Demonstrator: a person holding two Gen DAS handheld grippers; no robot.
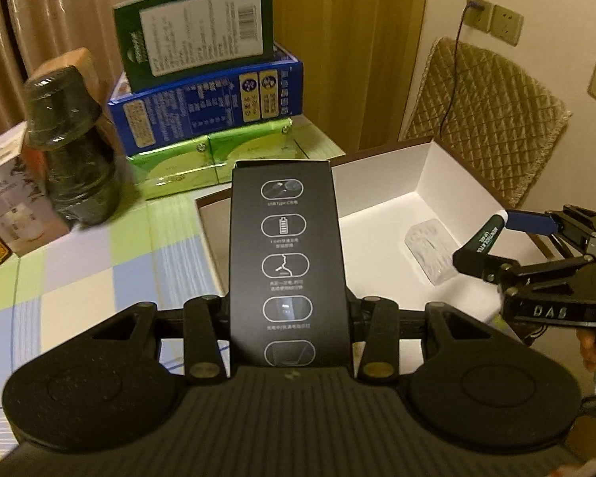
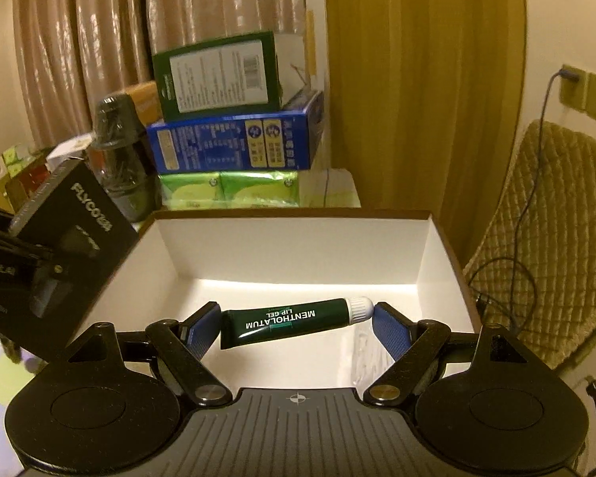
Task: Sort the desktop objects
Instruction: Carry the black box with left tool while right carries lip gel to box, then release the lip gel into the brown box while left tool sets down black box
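We hold two things over the open white box [image 2: 298, 246], which sits on the checked tablecloth [image 1: 79, 278]. Our right gripper [image 2: 296, 324] clamps a dark green lip gel tube [image 2: 286, 324] end to end: the flat crimped tail presses against one blue pad [image 2: 202, 334] and the white cap against the other, so the jaws stand wide yet are closed on the tube. Its long axis runs straight across the gap between the fingers, lying nearly level, cap toward the right of the right wrist view, and its white lettering reads upside down there. From the left wrist view the same tube [image 1: 484, 234] hangs above the right part of the box [image 1: 429, 183], over a clear plastic insert [image 1: 431, 252] lying on the white floor.

Our left gripper [image 1: 288, 318] has its jaws drawn in narrow and closed on a slim black carton [image 1: 284, 258]. The carton's long axis points forward along the fingers, away from the camera, its printed face with a column of white icons turned up toward us, its far end above the near left wall of the box. In the right wrist view that carton [image 2: 67, 246] shows at the left, tilted over the box's left rim.

Beyond the box stand a stack of green packets [image 1: 202, 163], a blue carton [image 1: 206, 107] and a green carton [image 1: 198, 35], with a dark wrapped jar [image 1: 71, 151] to the left. A quilted chair back [image 1: 484, 119] is at the right
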